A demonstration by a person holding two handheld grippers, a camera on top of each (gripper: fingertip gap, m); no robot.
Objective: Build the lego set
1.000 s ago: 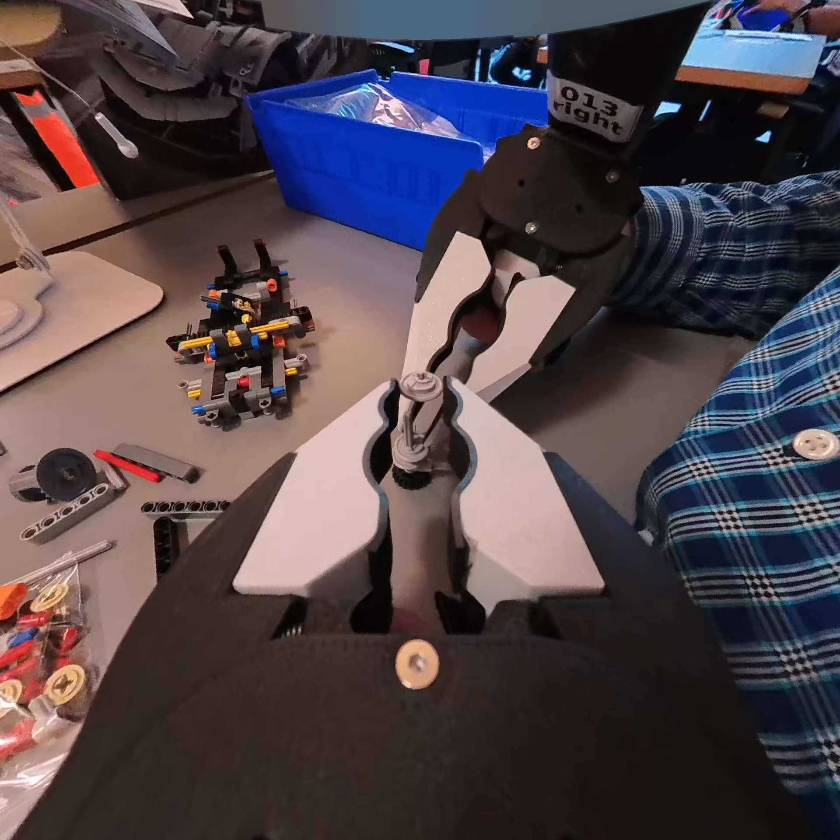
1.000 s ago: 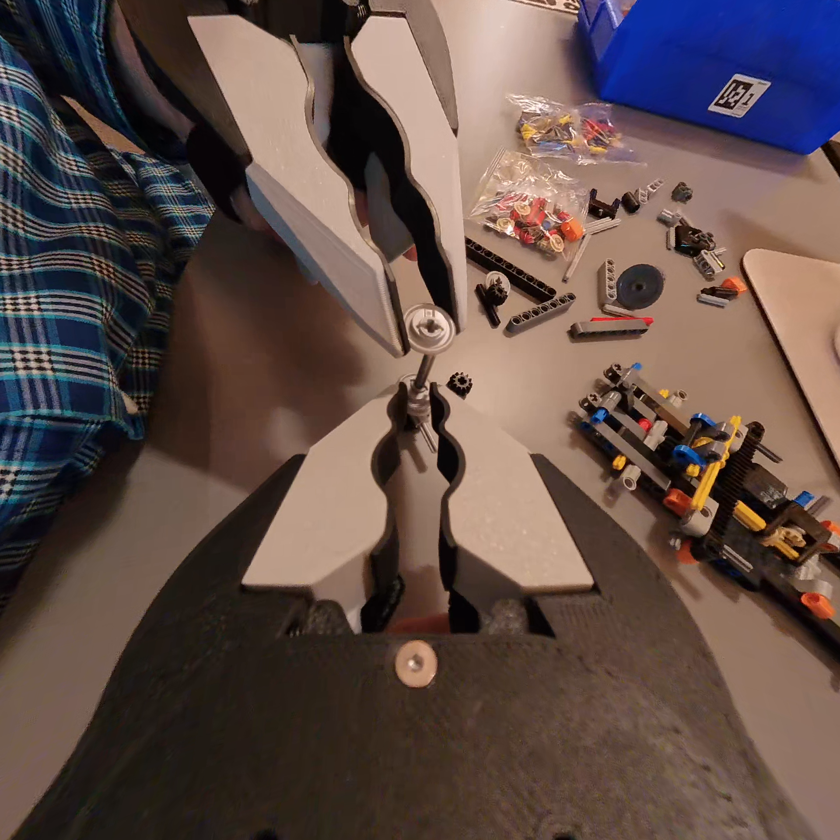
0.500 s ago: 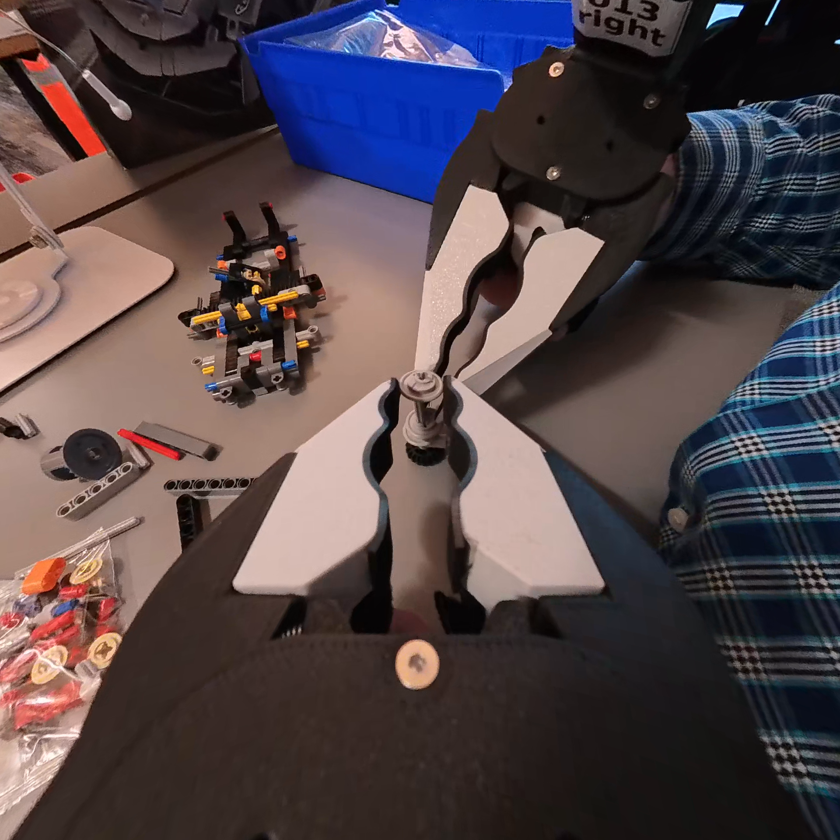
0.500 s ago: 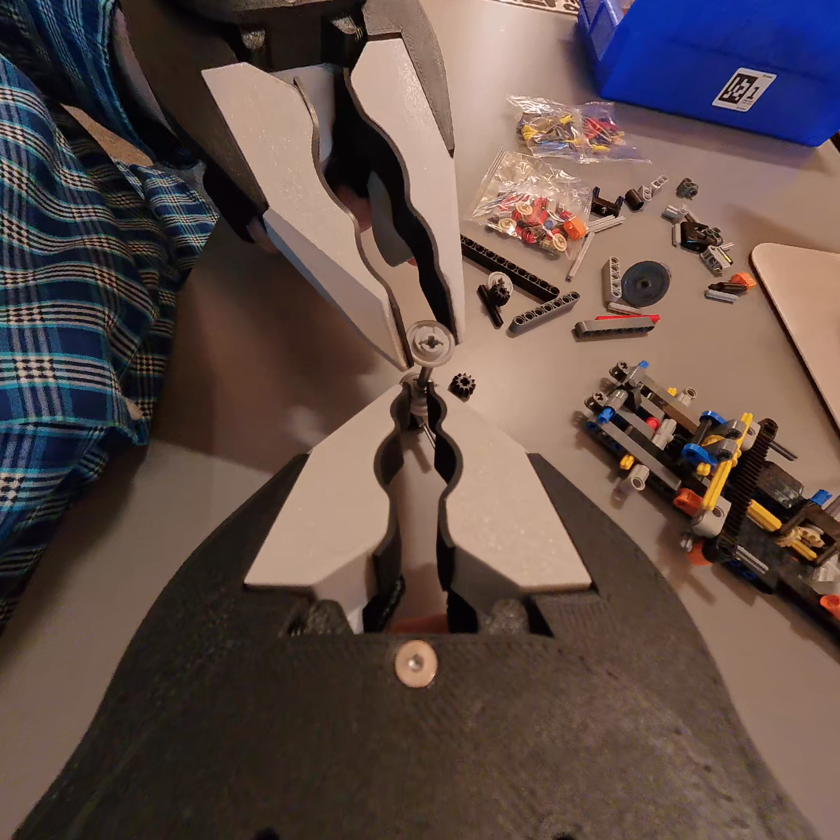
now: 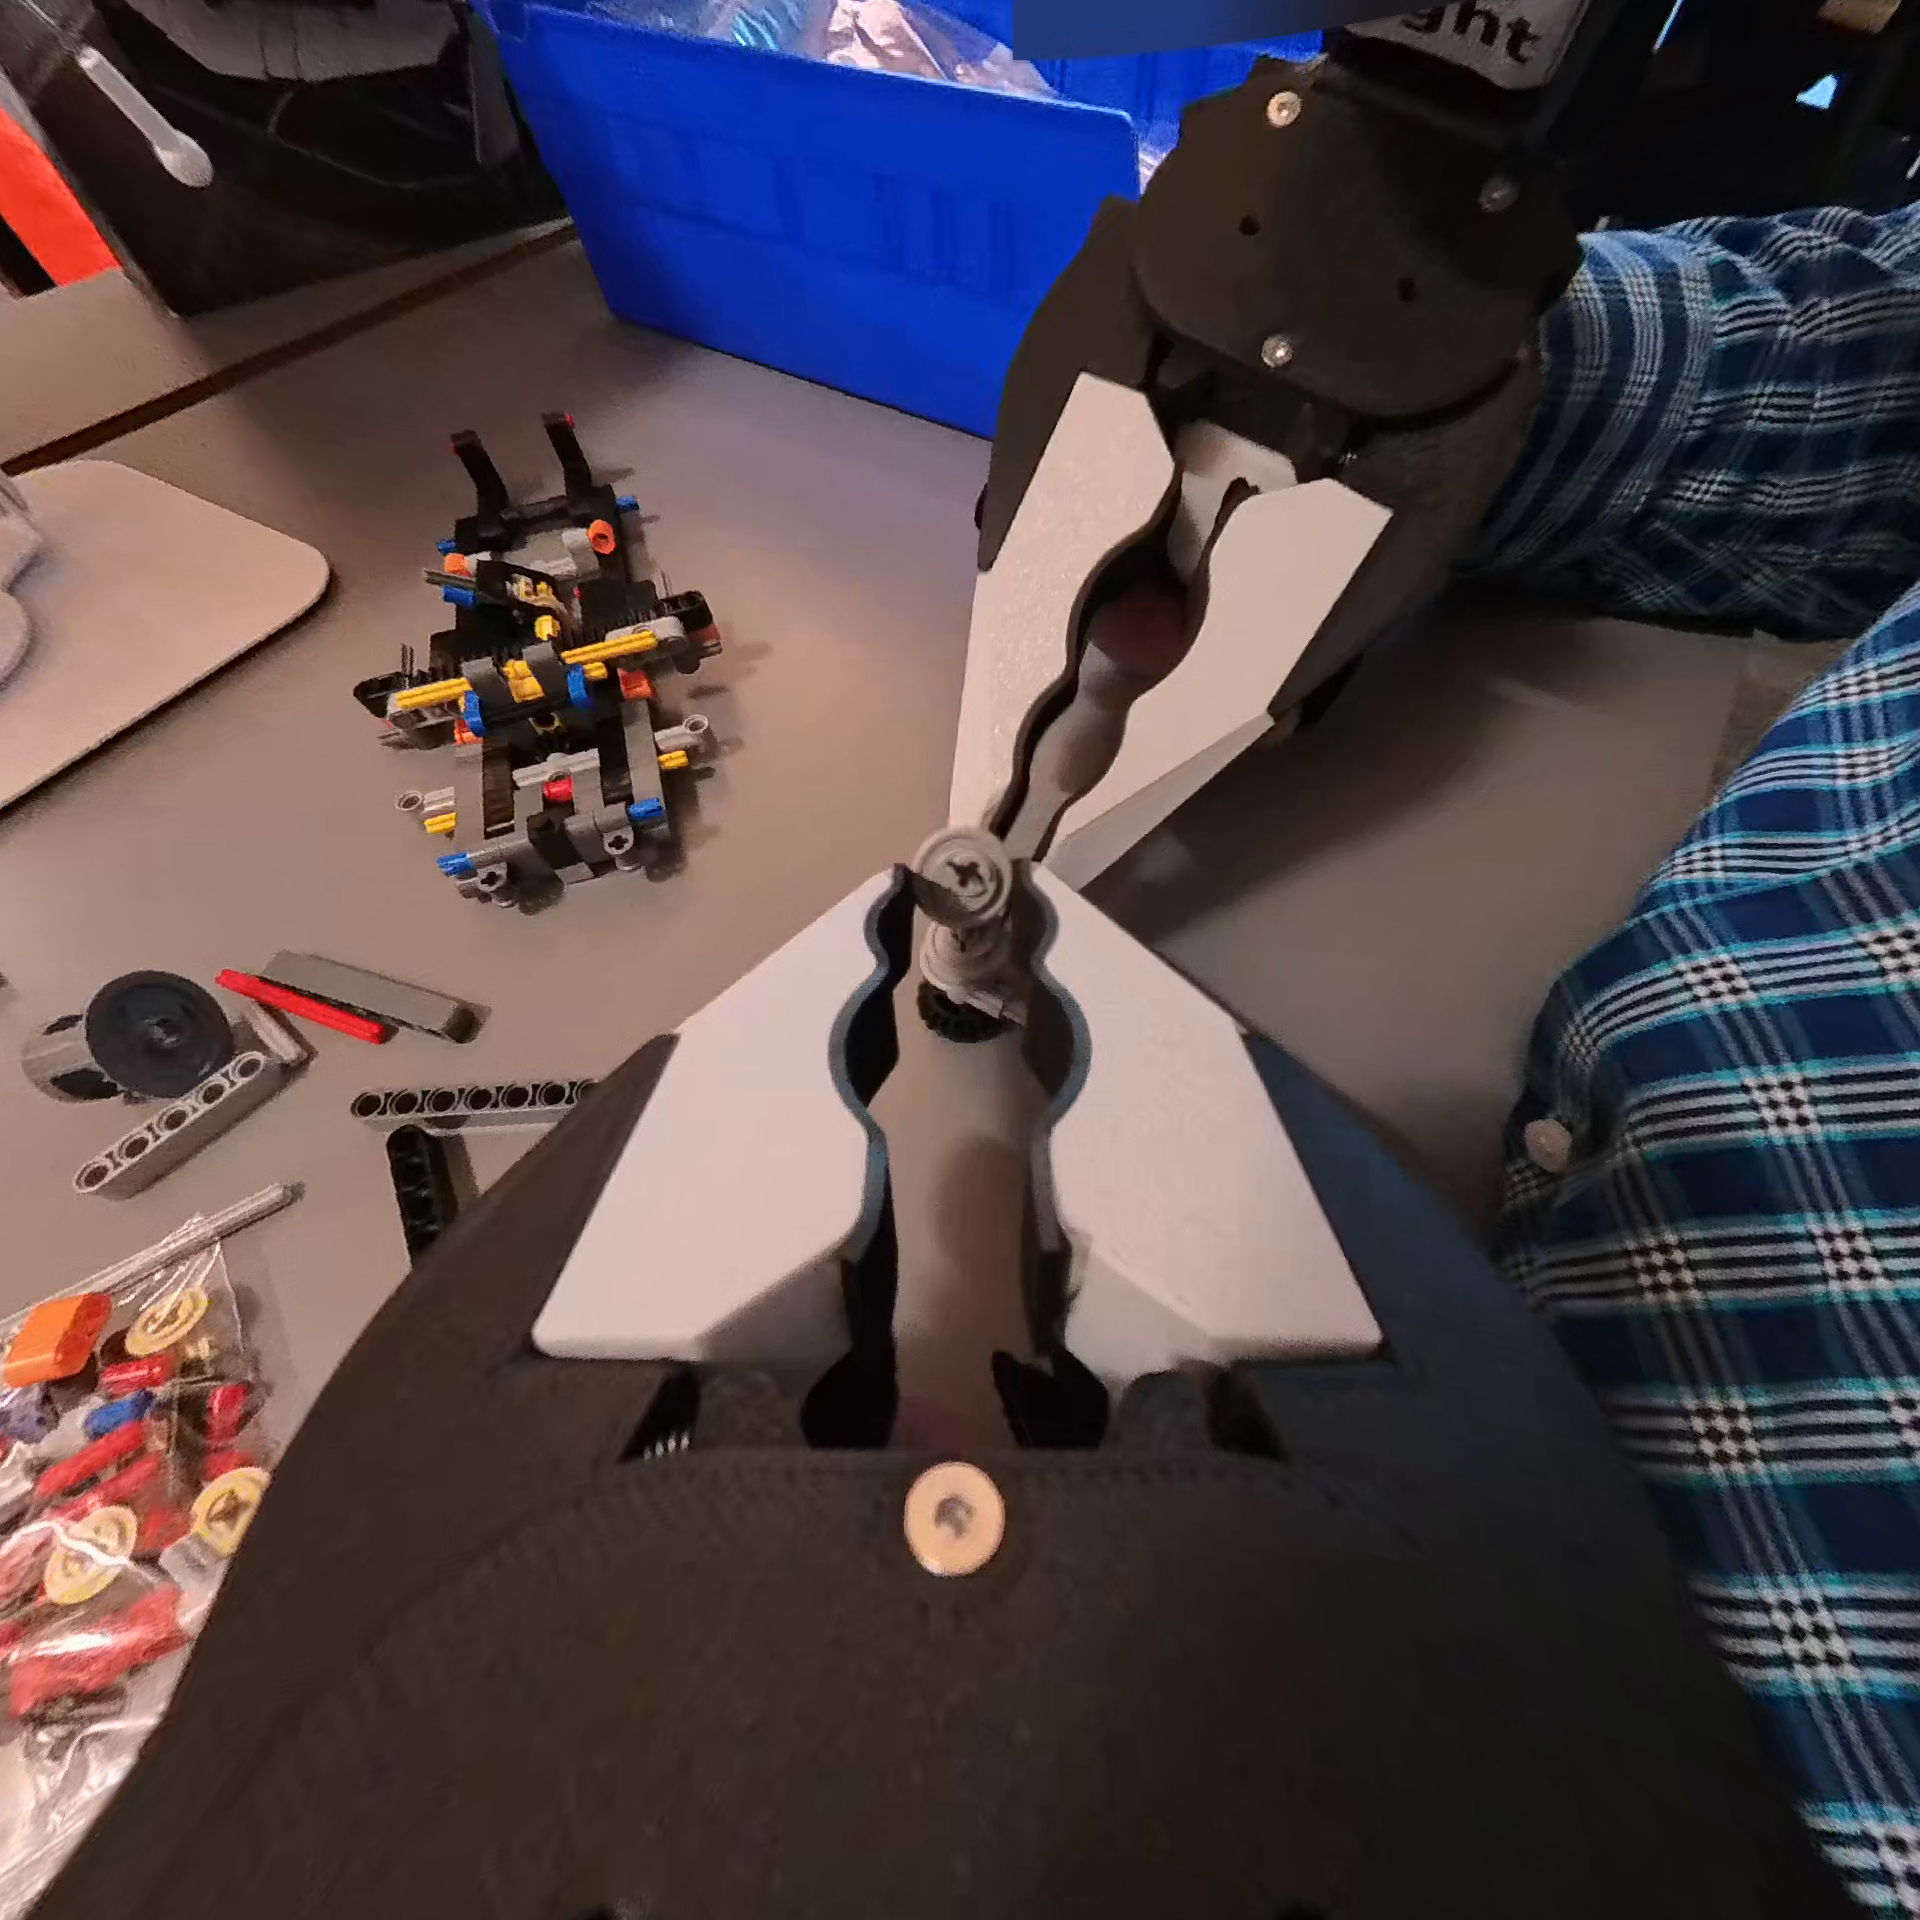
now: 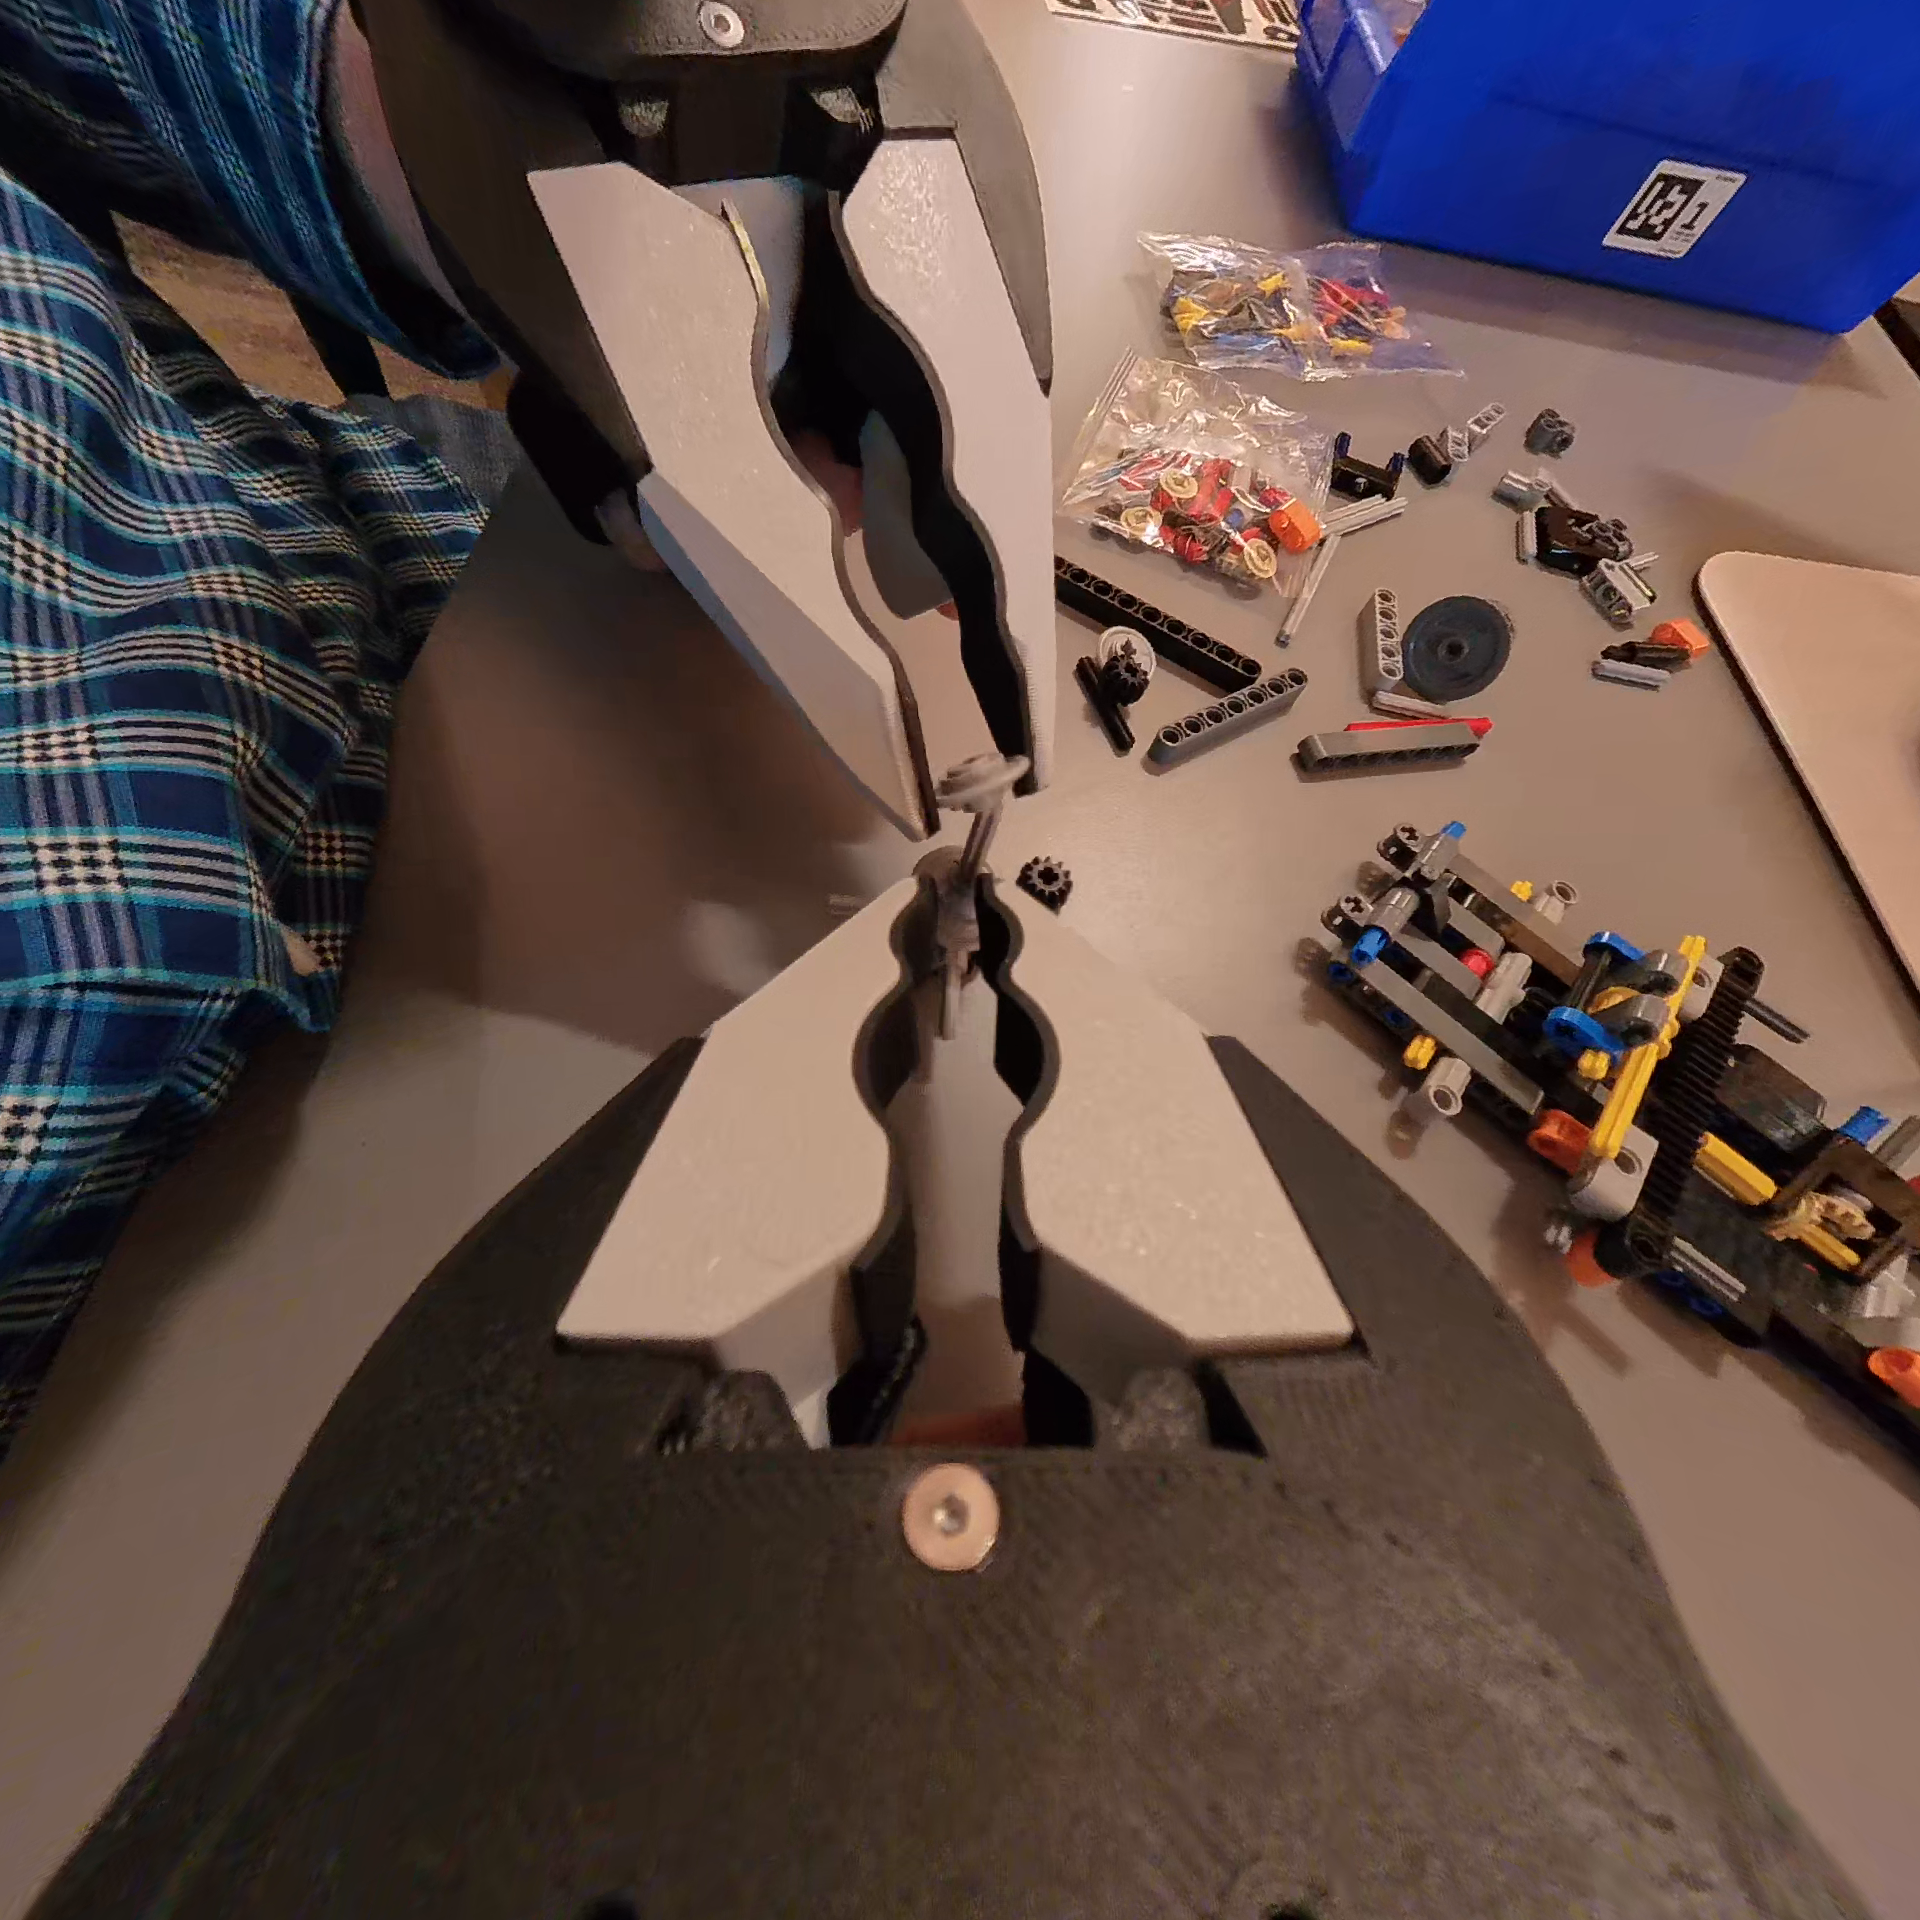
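Note:
My left gripper [image 5: 961, 888] is shut on a small grey round disc [image 5: 961, 871] that sits on the end of a thin grey axle. My right gripper [image 6: 951, 894] is shut on the same axle lower down, at a grey bush [image 6: 951, 923]. The two grippers meet tip to tip above the table. The left gripper [image 6: 971, 802] comes down from the top of the right wrist view with the disc [image 6: 977, 779] nearly edge-on. The right gripper [image 5: 1013, 831] comes in from the upper right of the left wrist view. A small black gear [image 6: 1044, 883] lies on the table just beside the tips.
A partly built black, grey and yellow chassis [image 5: 551, 686] [image 6: 1621, 1049] lies on the grey table. Loose beams [image 6: 1226, 717], a black wheel [image 6: 1455, 644] and bags of small parts [image 6: 1195, 488] [image 5: 104, 1455] lie nearby. A blue bin [image 5: 831, 208] stands behind. A plaid sleeve [image 5: 1714, 1247] is close by. My two grippers' fingertips are within a few centimetres of each other. About 15 cm separates my left fingertips from the black wheel [image 6: 1455, 644]. Seen from the left wrist view [image 5: 158, 1038] as well.
Both grippers have kept their hold. The disc in the left gripper has tilted from face-on to nearly edge-on in the right wrist view, and the axle now leans.

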